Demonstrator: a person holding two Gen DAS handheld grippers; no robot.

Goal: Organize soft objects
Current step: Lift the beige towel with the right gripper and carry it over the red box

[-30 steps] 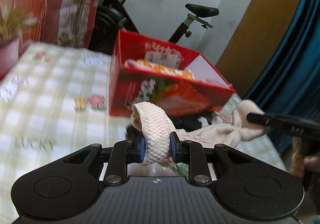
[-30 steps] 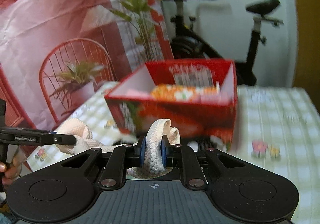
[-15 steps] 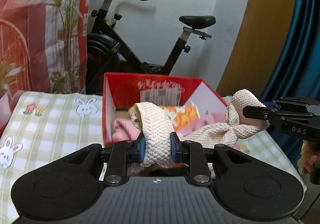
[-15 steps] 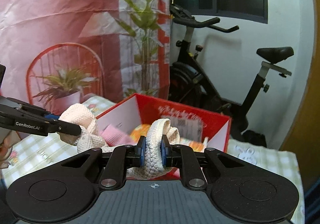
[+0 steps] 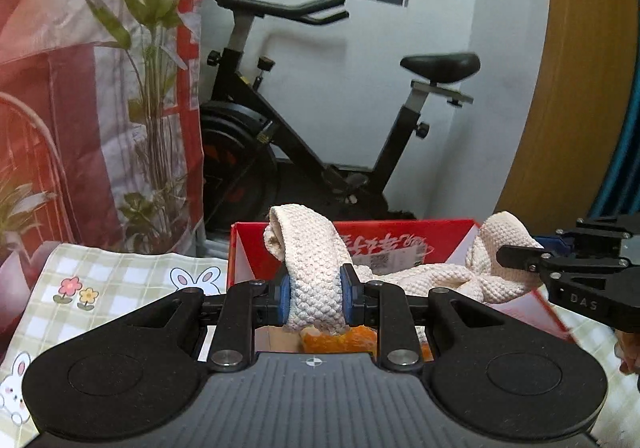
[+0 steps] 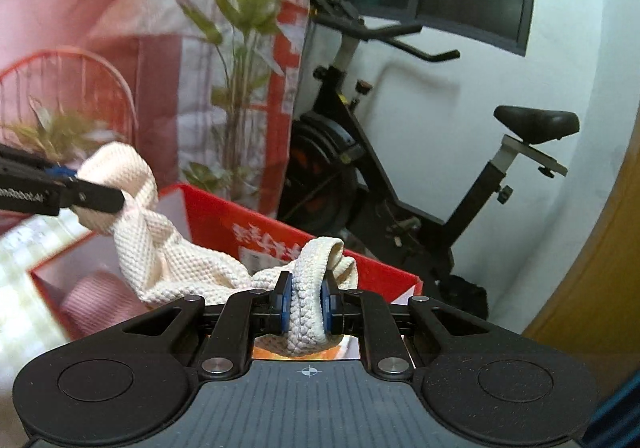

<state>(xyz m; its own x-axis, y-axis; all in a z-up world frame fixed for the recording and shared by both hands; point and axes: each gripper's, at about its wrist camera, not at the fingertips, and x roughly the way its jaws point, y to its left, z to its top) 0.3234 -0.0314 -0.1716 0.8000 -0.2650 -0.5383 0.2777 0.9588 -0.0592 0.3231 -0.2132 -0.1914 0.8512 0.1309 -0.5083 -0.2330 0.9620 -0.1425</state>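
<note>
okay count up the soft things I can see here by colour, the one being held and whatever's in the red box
Cream: 1, the knitted cloth, held by left gripper and right gripper above the red box.
Pink: 1, a folded cloth in the box.
Orange: 1, an orange item in the box, mostly hidden.
Total: 3

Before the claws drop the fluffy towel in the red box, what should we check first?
1. Left claw shut on the cream towel: ok.
2. Right claw shut on its other end: ok.
3. Towel over the red box: ok.
4. Box open on top: ok.
5. Room left inside beside the pink cloth and orange cloth: cannot tell.
</note>
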